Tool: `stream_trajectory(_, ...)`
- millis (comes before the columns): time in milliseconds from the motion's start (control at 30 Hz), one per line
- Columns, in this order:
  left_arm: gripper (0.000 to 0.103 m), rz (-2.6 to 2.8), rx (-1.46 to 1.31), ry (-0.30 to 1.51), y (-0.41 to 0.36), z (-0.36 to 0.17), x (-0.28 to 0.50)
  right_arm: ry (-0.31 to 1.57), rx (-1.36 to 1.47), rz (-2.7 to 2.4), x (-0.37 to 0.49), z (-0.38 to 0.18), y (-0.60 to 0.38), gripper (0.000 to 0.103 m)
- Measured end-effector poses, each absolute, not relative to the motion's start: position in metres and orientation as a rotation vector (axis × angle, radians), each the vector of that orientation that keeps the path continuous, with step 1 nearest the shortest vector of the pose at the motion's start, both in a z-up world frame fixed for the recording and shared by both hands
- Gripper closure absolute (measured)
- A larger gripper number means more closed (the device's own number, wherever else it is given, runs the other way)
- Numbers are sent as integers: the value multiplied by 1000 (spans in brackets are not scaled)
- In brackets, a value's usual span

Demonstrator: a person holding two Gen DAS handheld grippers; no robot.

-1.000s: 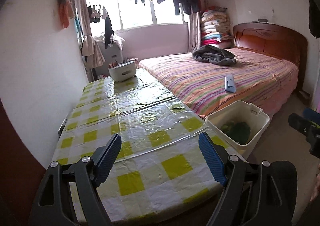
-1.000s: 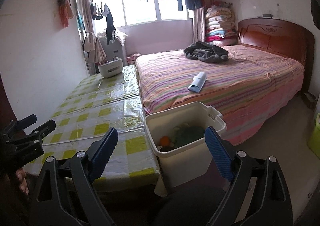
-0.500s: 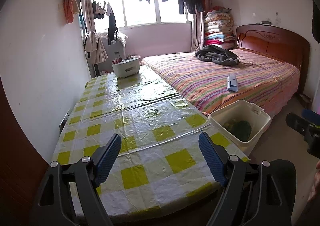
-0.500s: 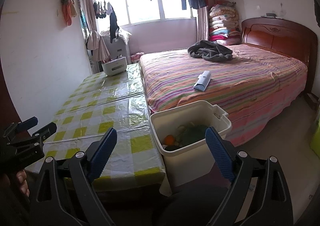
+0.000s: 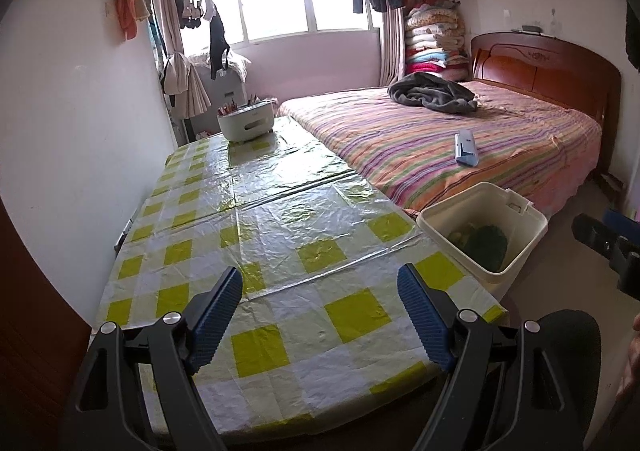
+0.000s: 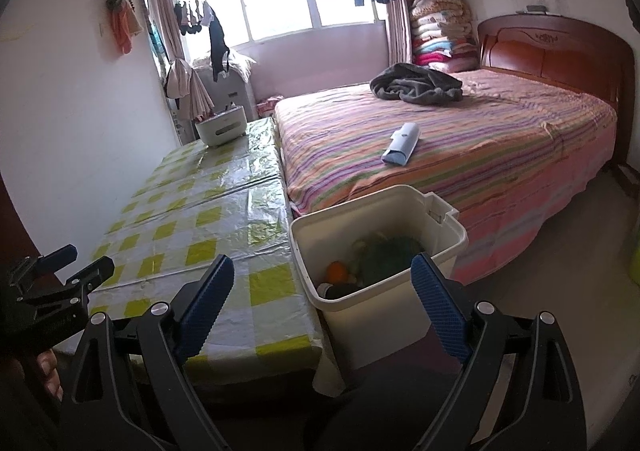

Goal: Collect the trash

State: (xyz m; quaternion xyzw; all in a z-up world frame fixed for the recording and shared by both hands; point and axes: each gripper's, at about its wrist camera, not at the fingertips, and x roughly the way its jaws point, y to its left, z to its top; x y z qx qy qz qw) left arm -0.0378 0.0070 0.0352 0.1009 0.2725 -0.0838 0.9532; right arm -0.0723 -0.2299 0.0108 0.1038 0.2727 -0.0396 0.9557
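A white plastic bin (image 5: pixel 524 235) stands on the floor between the table and the bed. It also shows in the right wrist view (image 6: pixel 400 307), holding green trash (image 6: pixel 386 253), an orange item (image 6: pixel 335 271) and something dark. My left gripper (image 5: pixel 320 315) is open and empty above the near end of the table (image 5: pixel 280 219). My right gripper (image 6: pixel 322 305) is open and empty, in front of the bin's near wall. The left gripper also shows at the left edge of the right wrist view (image 6: pixel 60 271).
A yellow-checked plastic cloth covers the table. A white caddy (image 5: pixel 245 123) with pens stands at its far end. A striped bed (image 6: pixel 460 155) carries a blue-white packet (image 6: pixel 401 149) and a dark blanket (image 6: pixel 416 85). Wall on the left, floor on the right.
Both grippers have drawn back and risen a little, so more of the table and bin shows. Both jaws stay open and empty.
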Motion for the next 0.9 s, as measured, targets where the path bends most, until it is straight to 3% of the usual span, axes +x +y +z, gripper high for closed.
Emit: stream_trajectory(900, 25, -204, 267, 612, -25, 17, -12, 593, 271, -88, -46, -5, -261, 14)
